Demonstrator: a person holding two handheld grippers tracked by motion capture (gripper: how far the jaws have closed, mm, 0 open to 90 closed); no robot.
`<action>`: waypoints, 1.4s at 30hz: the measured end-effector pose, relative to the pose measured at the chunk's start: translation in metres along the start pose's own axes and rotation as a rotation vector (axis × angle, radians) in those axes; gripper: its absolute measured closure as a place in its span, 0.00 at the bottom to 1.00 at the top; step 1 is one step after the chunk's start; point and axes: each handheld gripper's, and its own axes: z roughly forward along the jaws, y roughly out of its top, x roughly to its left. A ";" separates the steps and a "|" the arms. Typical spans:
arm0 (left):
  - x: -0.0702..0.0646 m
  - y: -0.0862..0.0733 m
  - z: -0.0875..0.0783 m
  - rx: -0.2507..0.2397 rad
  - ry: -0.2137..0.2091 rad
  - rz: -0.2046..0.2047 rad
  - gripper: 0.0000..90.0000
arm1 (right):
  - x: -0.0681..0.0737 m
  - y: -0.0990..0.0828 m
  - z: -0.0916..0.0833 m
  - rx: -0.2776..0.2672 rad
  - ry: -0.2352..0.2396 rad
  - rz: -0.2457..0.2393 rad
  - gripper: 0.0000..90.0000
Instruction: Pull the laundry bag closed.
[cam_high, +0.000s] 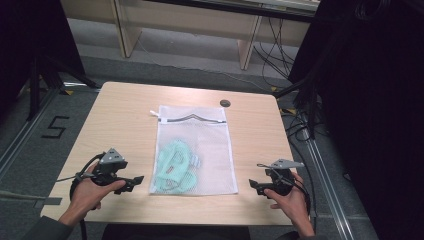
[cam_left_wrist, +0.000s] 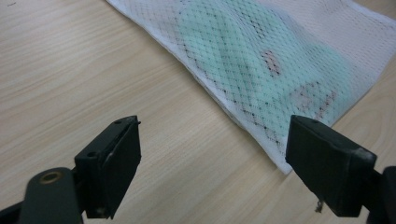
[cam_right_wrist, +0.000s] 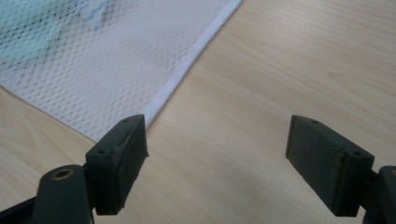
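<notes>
One wooden table (cam_high: 125, 107) is seen bearing a white mesh bag (cam_high: 210, 145), laid mid-table with its long axis running away from the person and a mint-green garment (cam_high: 175, 167) inside. The bag's near corners are flanked by the left gripper (cam_high: 134, 183) and right gripper (cam_high: 255, 186), both held wide and empty, the left judged slightly nearer.

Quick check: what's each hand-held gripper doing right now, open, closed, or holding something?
Left hand-held gripper: open, holding nothing, beside the mesh laundry bag.
Right hand-held gripper: open, holding nothing.

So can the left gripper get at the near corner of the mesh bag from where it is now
Probably yes. The left gripper is open and aimed at the mesh bag, with bare table between them.
</notes>
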 end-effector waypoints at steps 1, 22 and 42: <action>0.000 0.000 0.000 0.005 0.002 0.004 0.20 | 0.001 0.000 0.000 0.008 0.002 0.014 0.24; -0.011 0.002 0.010 -0.005 -0.032 0.002 0.20 | 0.006 0.004 0.004 -0.003 0.016 -0.043 0.25; -0.045 0.013 0.031 -0.020 -0.124 0.110 0.68 | 0.039 0.039 0.037 -0.003 0.132 -0.258 0.83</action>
